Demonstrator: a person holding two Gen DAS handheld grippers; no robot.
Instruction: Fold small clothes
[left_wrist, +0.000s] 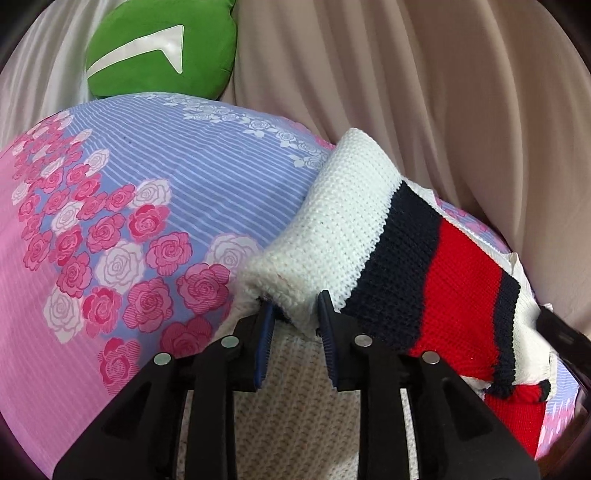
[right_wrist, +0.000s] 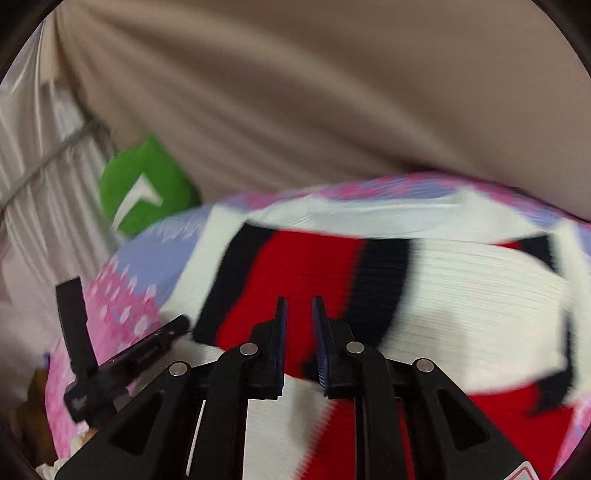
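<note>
Between the slightly parted left gripper fingers, unpinched, sits the soft, floppy knit sweater's thick folded white edge, the best hold; right gripper narrowly open, empty.

No words, numbers or brand names can be read in either view. The only sign is a white arrowhead-like mark on the green cushion, a swept, pointed shape with no letters beside it; it shows again, blurred, in the right wrist view. At the bottom right edge of the right wrist view a corner of a red-outlined label peeks in, too cut off to read.
</note>
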